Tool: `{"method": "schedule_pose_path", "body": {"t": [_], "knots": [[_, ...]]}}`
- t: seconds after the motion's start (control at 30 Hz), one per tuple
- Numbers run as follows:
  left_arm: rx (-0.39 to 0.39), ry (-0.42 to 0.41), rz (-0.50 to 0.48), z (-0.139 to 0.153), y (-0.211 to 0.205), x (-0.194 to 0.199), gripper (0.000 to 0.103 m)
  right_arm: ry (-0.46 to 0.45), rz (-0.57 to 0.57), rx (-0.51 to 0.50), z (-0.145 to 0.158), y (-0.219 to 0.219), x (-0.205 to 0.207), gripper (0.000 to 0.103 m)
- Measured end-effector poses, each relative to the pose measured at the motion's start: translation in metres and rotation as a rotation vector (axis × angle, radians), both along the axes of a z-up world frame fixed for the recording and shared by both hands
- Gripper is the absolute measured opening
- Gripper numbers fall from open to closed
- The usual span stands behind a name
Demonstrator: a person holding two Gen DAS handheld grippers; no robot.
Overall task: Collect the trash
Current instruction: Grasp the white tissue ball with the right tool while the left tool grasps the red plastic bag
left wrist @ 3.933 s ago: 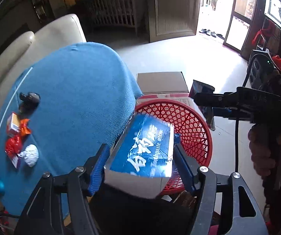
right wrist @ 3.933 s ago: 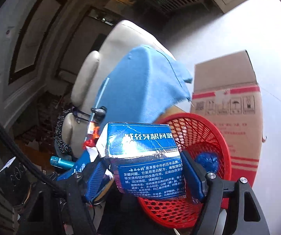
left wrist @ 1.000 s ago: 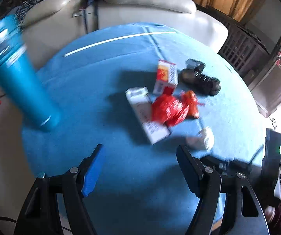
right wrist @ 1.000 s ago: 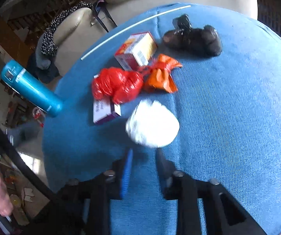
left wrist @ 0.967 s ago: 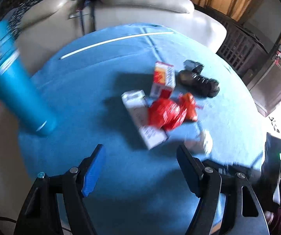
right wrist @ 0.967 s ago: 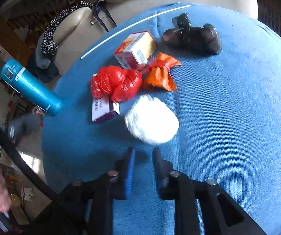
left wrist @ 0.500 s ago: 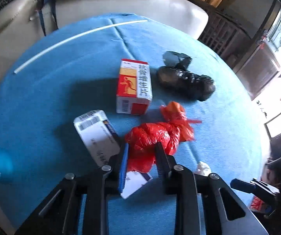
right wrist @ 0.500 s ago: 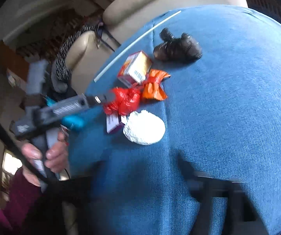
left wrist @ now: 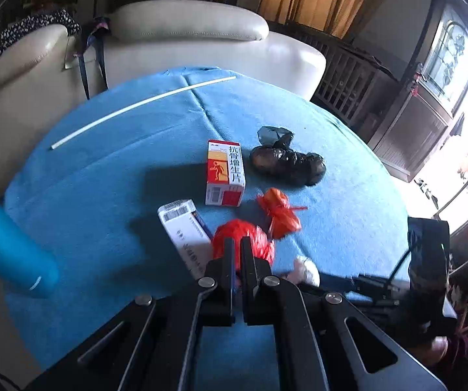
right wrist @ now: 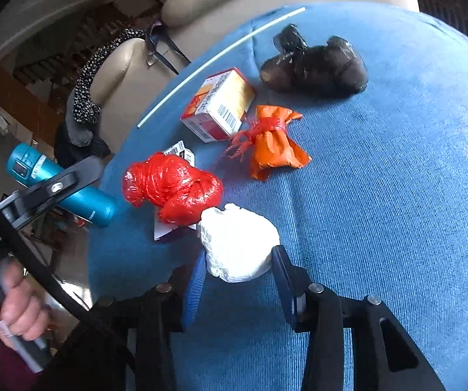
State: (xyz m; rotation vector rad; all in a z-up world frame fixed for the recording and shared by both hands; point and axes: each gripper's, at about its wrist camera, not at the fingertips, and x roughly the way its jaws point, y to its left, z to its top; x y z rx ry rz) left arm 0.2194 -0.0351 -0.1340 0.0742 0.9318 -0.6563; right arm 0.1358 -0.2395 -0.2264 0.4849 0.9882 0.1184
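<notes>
Red crinkled plastic, the red bag (left wrist: pixel 243 238), sits pinched at its near end between the left tongs (left wrist: pixel 237 251), whose jaws have come nearly together on it. The right tongs (right wrist: pixel 237 260) have just been closing and now flank the white paper wad (right wrist: pixel 237 244), pads at or almost at its sides; a firm grip cannot be confirmed. Both pieces lie near the front of the blue-clothed surface (right wrist: pixel 397 163). To lift cleanly, the left should rise straight so the bag does not drag the white box (left wrist: pixel 185 228) it leans on; the right should squeeze until the wad dents. An orange wrapper (right wrist: pixel 273 143), a red-and-yellow carton (left wrist: pixel 226 172) and a black bag (left wrist: pixel 286 161) crowd the far side, while the right half of the cloth is open for carrying away.
</notes>
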Motion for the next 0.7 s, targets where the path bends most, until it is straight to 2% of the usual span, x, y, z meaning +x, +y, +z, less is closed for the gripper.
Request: {"method": "schedule_pose_path", "body": {"t": [0.1,0.13,0.17,0.23,0.37,0.4,0.43,0.5,0.6,0.7], "knots": [[0.029,-0.023,-0.022,0.000,0.001,-0.008,0.009,-0.020,-0.011,0.003,0.006,-0.004,-0.015,0.039],[0.054,-0.033,-0.023,-0.001,-0.003,-0.008,0.024,-0.023,-0.015,0.001,0.007,-0.006,-0.019,0.039],[0.086,-0.047,-0.017,-0.003,-0.008,-0.007,0.050,-0.024,-0.021,0.000,0.009,-0.008,-0.027,0.039],[0.125,-0.075,0.007,-0.006,-0.021,-0.002,0.071,-0.030,-0.043,0.002,0.013,-0.016,-0.044,0.039],[0.192,-0.027,-0.003,-0.026,-0.049,0.014,0.070,-0.045,-0.078,0.005,0.021,-0.032,-0.074,0.039],[0.206,-0.007,-0.015,-0.034,-0.057,0.018,0.066,-0.046,-0.085,0.003,0.023,-0.035,-0.080,0.039],[0.219,0.013,-0.017,-0.041,-0.063,0.021,0.043,-0.050,-0.092,0.000,0.025,-0.037,-0.083,0.039],[0.222,0.033,-0.013,-0.046,-0.067,0.023,0.039,-0.063,-0.104,-0.012,0.030,-0.041,-0.090,0.039],[0.209,0.005,-0.001,-0.039,-0.067,0.015,0.033,-0.093,-0.118,-0.016,0.040,-0.048,-0.101,0.039],[0.159,-0.040,0.010,-0.015,-0.061,-0.002,0.029,-0.141,-0.127,-0.029,0.053,-0.052,-0.112,0.039]]}}
